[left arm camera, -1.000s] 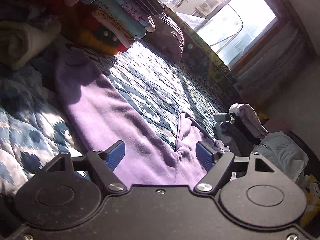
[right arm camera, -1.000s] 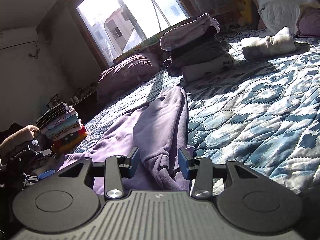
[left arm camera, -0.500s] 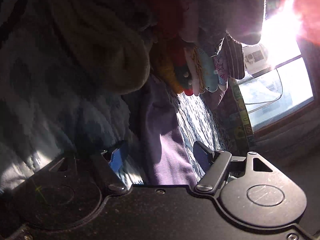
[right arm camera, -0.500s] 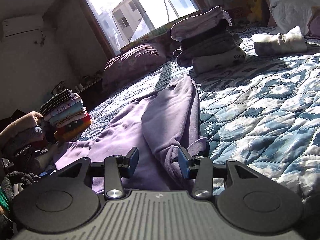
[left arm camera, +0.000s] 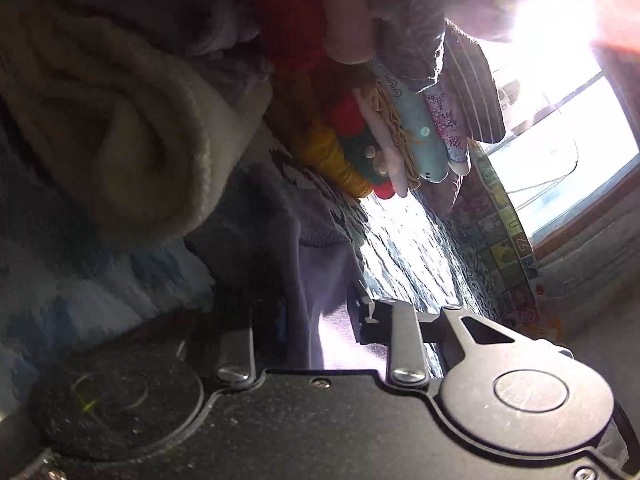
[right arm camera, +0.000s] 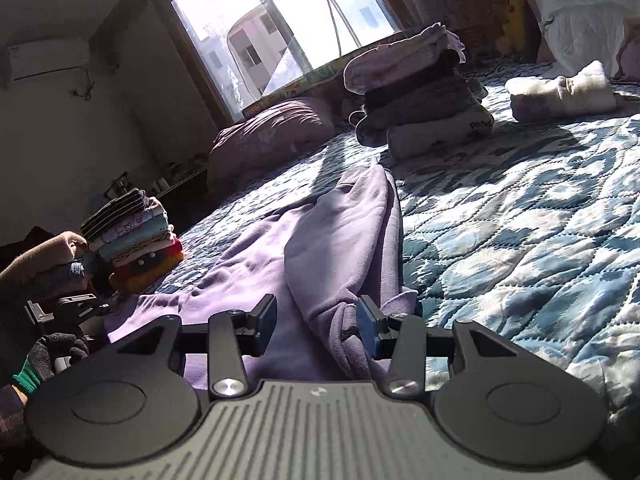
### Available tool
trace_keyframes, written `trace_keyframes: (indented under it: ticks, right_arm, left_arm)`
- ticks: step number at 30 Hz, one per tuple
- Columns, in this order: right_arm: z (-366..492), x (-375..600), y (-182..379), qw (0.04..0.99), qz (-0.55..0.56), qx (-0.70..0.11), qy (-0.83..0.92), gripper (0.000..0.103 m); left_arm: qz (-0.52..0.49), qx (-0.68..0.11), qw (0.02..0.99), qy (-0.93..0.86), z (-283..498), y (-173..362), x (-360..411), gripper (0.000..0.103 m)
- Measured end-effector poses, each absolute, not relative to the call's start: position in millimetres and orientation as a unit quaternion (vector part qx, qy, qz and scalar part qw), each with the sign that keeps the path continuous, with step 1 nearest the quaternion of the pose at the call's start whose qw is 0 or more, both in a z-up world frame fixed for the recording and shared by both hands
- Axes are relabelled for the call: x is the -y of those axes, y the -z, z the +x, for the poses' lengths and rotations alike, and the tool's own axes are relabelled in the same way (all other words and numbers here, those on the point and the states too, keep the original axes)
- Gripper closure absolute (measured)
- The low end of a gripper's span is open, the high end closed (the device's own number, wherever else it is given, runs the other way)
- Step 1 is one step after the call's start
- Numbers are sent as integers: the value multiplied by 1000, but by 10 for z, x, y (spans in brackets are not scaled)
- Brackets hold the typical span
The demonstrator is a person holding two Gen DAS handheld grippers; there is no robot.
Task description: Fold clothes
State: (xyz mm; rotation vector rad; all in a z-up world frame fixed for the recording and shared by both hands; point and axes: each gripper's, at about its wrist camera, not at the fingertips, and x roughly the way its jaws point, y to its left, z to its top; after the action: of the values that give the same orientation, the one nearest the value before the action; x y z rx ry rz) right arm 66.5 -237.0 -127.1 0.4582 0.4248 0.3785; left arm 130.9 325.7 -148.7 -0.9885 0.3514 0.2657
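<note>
A purple sweatshirt (right arm camera: 256, 256) lies spread on the blue patterned quilt (right arm camera: 520, 232), one sleeve (right arm camera: 344, 240) folded over its body. My right gripper (right arm camera: 316, 320) is low at the near end of that sleeve, shut on the bunched cuff fold. In the left wrist view the same purple sweatshirt (left arm camera: 320, 272) runs between the fingers of my left gripper (left arm camera: 318, 316), which has closed on its edge in deep shadow. The left gripper's body (right arm camera: 76, 304) and a gloved hand (right arm camera: 60, 352) show at the far left of the right wrist view.
A colourful stack of folded clothes (left arm camera: 384, 136) and a cream knit bundle (left arm camera: 132, 140) crowd close to the left gripper. A second folded stack (right arm camera: 420, 108), a pale rolled garment (right arm camera: 560, 92) and a purple pillow (right arm camera: 272, 128) sit farther up the bed by the window (right arm camera: 280, 28).
The left gripper swung down to the sweatshirt's end beside the colourful stack and its jaws narrowed onto the cloth. The right gripper kept its hold and shifted slightly back.
</note>
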Motion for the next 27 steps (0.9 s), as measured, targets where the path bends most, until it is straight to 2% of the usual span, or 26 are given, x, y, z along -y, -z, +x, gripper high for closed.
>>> trace_keyframes:
  ticks: [1, 8, 16, 27]
  right_arm:
    - [654, 2376, 1255, 935, 225, -202, -187, 58]
    - [672, 2438, 1204, 933, 242, -186, -190, 58]
    - [746, 2551, 1228, 922, 278, -184, -195, 58]
    - [873, 2861, 1437, 872, 407, -187, -197, 58]
  left_arm:
    - [-470, -164, 859, -122, 1314, 1475, -3238, 98]
    - [-375, -126, 917, -51, 1348, 1036, -2712, 99]
    - [-216, -128, 967, 52, 1547, 620, -1446, 99]
    - [-89, -179, 966, 165, 1598, 632, 131, 100]
